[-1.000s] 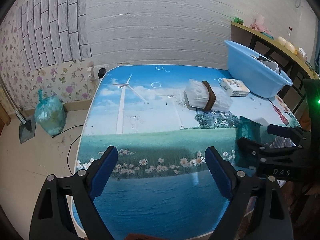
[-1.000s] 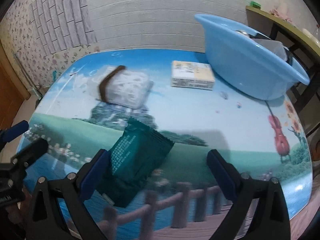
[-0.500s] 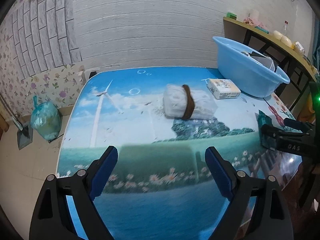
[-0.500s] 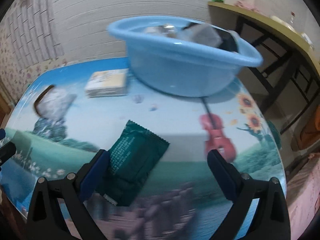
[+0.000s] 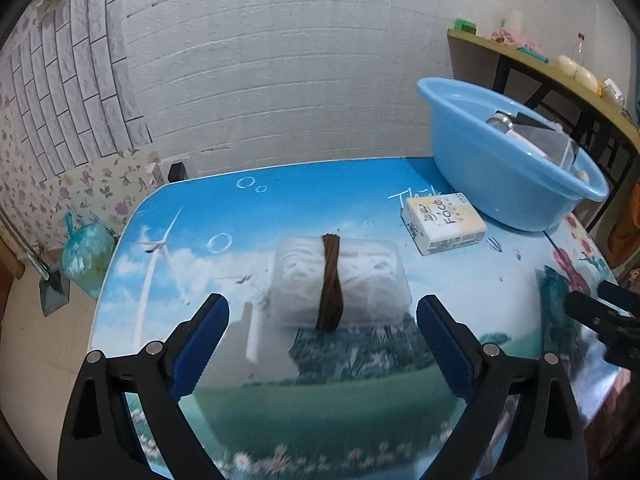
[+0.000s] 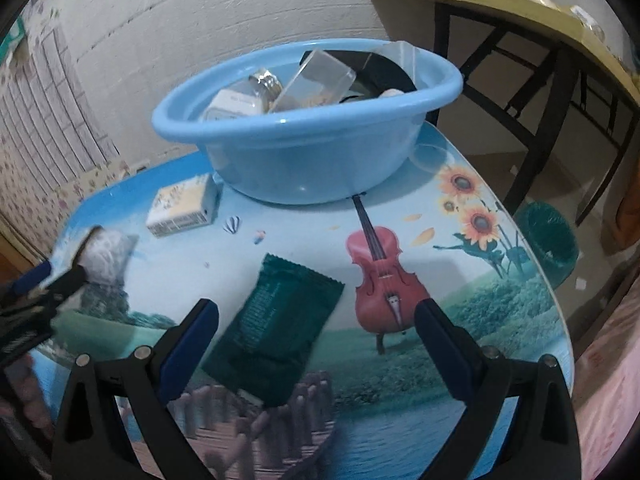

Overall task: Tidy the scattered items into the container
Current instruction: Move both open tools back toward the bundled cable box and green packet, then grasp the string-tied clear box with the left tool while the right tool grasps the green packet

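Scattered items are lying on a picture-printed table [image 5: 360,200]. Left gripper [image 5: 322,330] is hovering with jaws wide apart and just opening further, nothing between them; a white bundle [image 5: 340,280] is sitting just beyond its tips. Right gripper [image 6: 316,334] is holding a green packet [image 6: 276,328] loosely against its left finger, jaws apart. Ahead, a blue basin [image 6: 304,148] is standing.

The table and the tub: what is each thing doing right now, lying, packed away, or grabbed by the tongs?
Blue tub: upright on table, holds several things.
White bundle: lying flat, brown band around it, not grabbed.
Tissue pack: lying beside tub, outside it.
Green packet: lying flat, not grabbed.
Left tongs: open, opening wider.
Right tongs: open, packet partly between them.
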Demonstrator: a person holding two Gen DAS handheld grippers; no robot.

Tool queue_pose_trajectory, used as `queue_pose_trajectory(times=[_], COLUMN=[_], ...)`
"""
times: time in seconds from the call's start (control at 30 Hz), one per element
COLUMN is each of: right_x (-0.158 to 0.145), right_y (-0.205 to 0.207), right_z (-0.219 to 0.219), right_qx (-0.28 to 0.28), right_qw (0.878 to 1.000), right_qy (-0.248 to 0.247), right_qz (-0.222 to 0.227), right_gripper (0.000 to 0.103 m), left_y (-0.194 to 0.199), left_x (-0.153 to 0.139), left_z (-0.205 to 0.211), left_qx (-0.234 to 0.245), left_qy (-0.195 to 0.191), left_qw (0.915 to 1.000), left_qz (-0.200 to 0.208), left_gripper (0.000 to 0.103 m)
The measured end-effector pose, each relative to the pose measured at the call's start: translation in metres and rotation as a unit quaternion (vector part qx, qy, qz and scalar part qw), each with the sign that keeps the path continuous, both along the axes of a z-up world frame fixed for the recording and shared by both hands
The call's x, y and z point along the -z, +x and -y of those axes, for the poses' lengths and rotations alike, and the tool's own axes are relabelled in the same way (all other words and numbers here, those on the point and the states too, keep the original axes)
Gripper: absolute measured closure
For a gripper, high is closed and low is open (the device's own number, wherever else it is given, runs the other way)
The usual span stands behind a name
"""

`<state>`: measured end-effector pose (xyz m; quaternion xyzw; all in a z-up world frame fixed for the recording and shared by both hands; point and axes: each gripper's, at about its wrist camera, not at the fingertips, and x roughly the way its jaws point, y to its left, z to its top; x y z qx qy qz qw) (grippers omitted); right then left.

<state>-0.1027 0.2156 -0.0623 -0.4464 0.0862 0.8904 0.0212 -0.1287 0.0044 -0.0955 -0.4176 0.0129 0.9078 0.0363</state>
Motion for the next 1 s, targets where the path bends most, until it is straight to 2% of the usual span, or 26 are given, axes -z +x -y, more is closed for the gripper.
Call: queue_pose_trajectory(times=[0.33, 0.4, 0.47, 0.6, 0.7, 0.77, 0.8, 1.0], right_x=[0.013, 0.015, 0.016, 0.016, 0.016, 0.016, 0.015, 0.011], right_y=[-0.01, -0.01, -0.011, -0.011, -0.011, -0.009, -0.008, -0.001], right_z=[0.016, 0.021, 0.025, 0.034, 0.039, 0.042, 0.044, 0.046], right_qx=[-0.006, -0.014, -0.02, -0.041, -0.053, -0.062, -0.074, -0.114], right_qw=[1.0, 1.0, 0.999, 0.998, 0.996, 0.996, 0.995, 0.992], right_qy=[0.006, 0.013, 0.024, 0.048, 0.066, 0.065, 0.065, 0.042], right_qz=[0.012, 0.01, 0.008, 0.001, -0.004, -0.01, -0.015, -0.02], right_gripper=[0.006, 0.007, 0.007, 0.022, 0.027, 0.036, 0.046, 0.056], left_y=[-0.025, -0.026, -0.026, -0.022, -0.016, -0.013, -0.011, 0.007], left_x=[0.018, 0.017, 0.016, 0.015, 0.014, 0.012, 0.011, 0.004], left_z=[-0.015, -0.014, -0.015, -0.016, -0.011, -0.007, -0.005, 0.004], left_qx=[0.015, 0.021, 0.032, 0.043, 0.037, 0.031, 0.029, 0.016], left_qy=[-0.034, -0.027, -0.026, -0.034, -0.022, -0.014, -0.01, -0.009], left_qw=[0.9991, 0.9992, 0.999, 0.9984, 0.999, 0.9993, 0.9994, 0.9998], left_qz=[0.019, 0.02, 0.015, 0.013, 0.015, 0.016, 0.016, 0.012], left_gripper=[0.008, 0.009, 0.021, 0.022, 0.022, 0.022, 0.022, 0.022])
